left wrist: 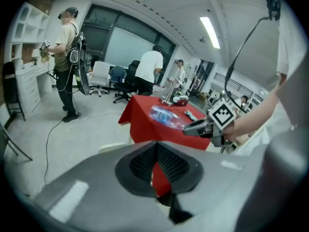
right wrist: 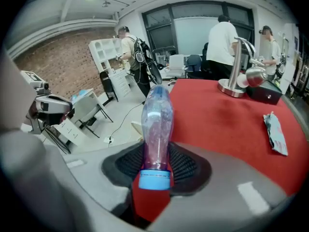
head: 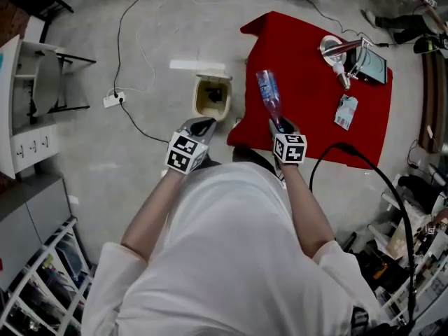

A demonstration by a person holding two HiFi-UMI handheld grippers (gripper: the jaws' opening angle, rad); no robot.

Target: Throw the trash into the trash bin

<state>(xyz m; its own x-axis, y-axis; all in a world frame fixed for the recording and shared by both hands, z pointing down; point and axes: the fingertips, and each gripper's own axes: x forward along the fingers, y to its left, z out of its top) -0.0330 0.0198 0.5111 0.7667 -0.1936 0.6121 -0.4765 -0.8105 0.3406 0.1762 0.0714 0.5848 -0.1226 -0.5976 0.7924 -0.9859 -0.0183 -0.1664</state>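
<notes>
A clear plastic bottle (head: 269, 96) with a blue cap (right wrist: 155, 179) sticks out forward over the near left corner of the red-covered table (head: 315, 96). My right gripper (head: 280, 127) is shut on the bottle (right wrist: 156, 124) near its neck, cap end toward me. A beige trash bin (head: 212, 96) stands open on the floor just left of the table. My left gripper (head: 199, 126) hovers close to the bin's near side, shut with nothing in it (left wrist: 155, 146). In the left gripper view the bottle (left wrist: 166, 116) and the right gripper (left wrist: 200, 127) show to the right.
A crumpled wrapper (head: 345, 111) lies on the red cloth, with a metal lamp (head: 336, 53) and a black box (head: 372, 66) behind it. A power strip with cable (head: 114, 99) lies on the floor left of the bin. White shelving (head: 28, 96) stands at far left. Several people stand farther off.
</notes>
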